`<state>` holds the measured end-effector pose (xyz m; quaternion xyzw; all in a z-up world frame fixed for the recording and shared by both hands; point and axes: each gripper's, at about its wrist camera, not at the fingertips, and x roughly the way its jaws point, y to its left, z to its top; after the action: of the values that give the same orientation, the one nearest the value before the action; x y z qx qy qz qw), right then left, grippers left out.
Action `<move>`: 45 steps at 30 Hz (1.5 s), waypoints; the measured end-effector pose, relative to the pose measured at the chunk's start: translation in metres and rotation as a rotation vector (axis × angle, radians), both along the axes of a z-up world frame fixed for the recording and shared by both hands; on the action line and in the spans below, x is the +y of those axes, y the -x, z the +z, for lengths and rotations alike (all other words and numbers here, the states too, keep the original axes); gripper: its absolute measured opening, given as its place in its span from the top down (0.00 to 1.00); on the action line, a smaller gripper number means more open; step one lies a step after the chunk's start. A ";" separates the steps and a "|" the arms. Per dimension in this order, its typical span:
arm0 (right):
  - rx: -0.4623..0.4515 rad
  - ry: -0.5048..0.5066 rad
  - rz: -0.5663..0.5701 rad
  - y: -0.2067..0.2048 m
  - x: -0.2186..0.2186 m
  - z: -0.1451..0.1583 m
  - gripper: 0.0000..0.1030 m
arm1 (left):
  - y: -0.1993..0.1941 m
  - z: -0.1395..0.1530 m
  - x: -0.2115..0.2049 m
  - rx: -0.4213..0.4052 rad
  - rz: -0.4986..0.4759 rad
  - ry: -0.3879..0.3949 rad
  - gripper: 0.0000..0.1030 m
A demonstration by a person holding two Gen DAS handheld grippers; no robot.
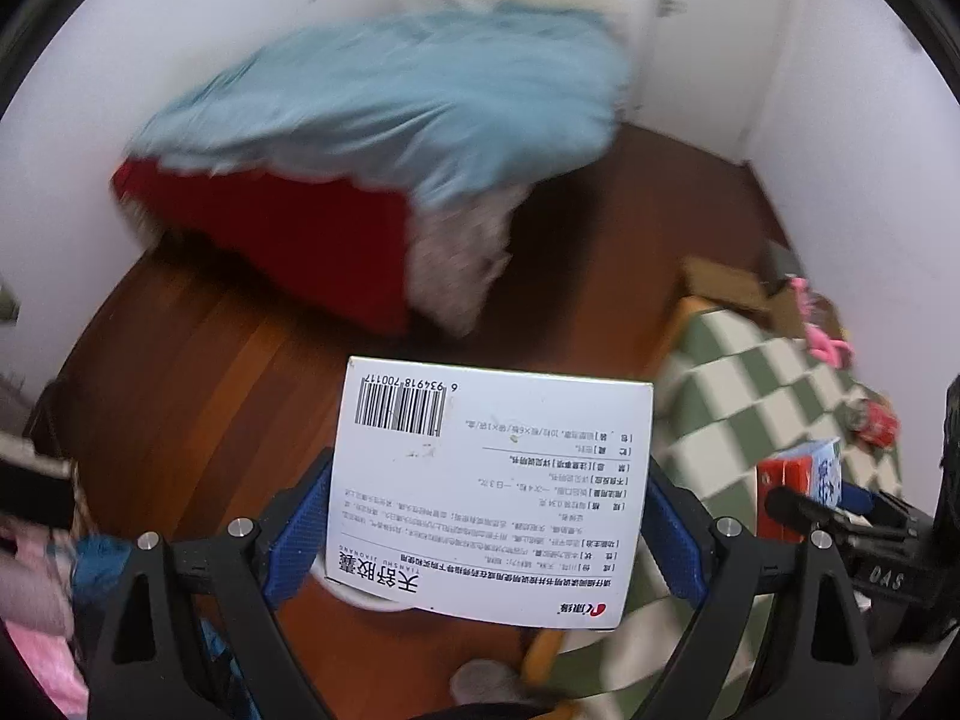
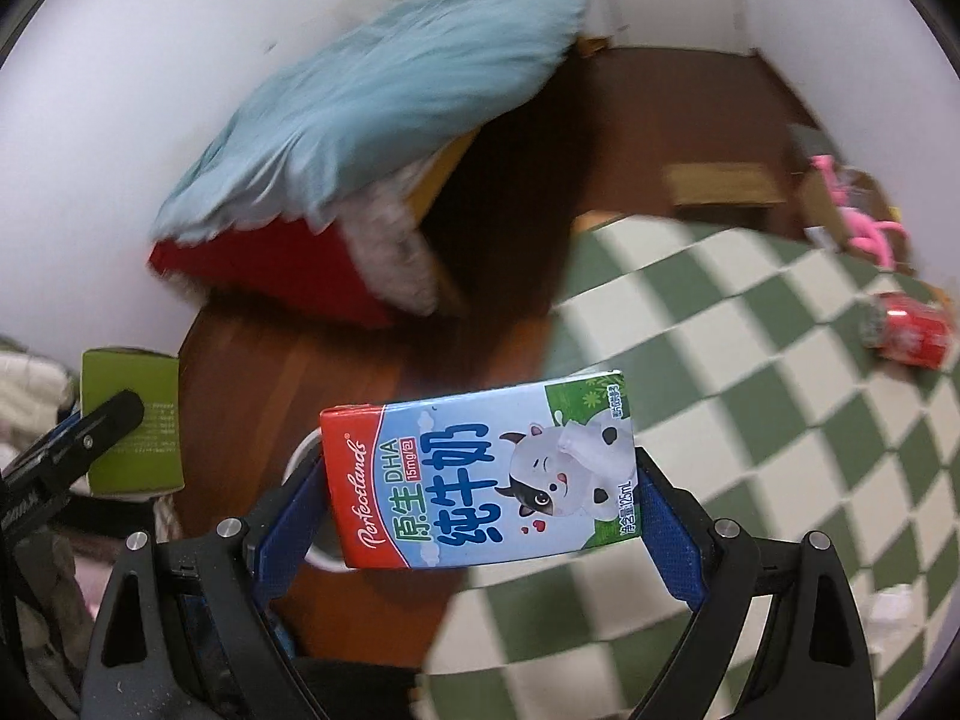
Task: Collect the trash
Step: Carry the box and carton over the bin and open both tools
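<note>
White flat cardboard medicine box [image 1: 489, 489], barcode 6934918700117, clamped in left gripper [image 1: 487, 519]. Right gripper [image 2: 480, 516] clamps blue-red "Perfectlands" DHA milk carton [image 2: 480, 471], 125mL. Red crushed can [image 2: 909, 330] on the checked cloth, far right.

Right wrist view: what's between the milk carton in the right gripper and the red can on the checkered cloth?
Only bare green-and-white checkered cloth lies between the milk carton and the red can, as the right wrist view shows.

Red can [image 2: 909, 330] on checkered tablecloth [image 2: 750, 360]

Left gripper [image 1: 489, 516] clamps white medicine box [image 1: 489, 492].
</note>
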<state>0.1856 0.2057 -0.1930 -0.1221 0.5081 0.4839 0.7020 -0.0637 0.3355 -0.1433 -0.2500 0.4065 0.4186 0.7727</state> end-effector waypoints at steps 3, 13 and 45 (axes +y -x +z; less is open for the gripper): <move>0.035 0.044 0.072 0.036 0.036 -0.028 0.08 | 0.033 -0.036 0.033 0.032 0.063 0.069 0.11; 0.113 0.240 0.251 0.136 0.145 -0.162 0.08 | 0.077 -0.187 0.113 0.079 0.141 0.387 0.11; 0.003 0.479 0.395 0.197 0.205 -0.289 0.00 | 0.118 -0.229 0.109 0.207 0.265 0.348 0.01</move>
<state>-0.0109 0.4110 -0.4816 -0.3799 0.5752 0.4776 0.5448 -0.1820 0.4443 -0.3719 -0.3866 0.5131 0.4633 0.6105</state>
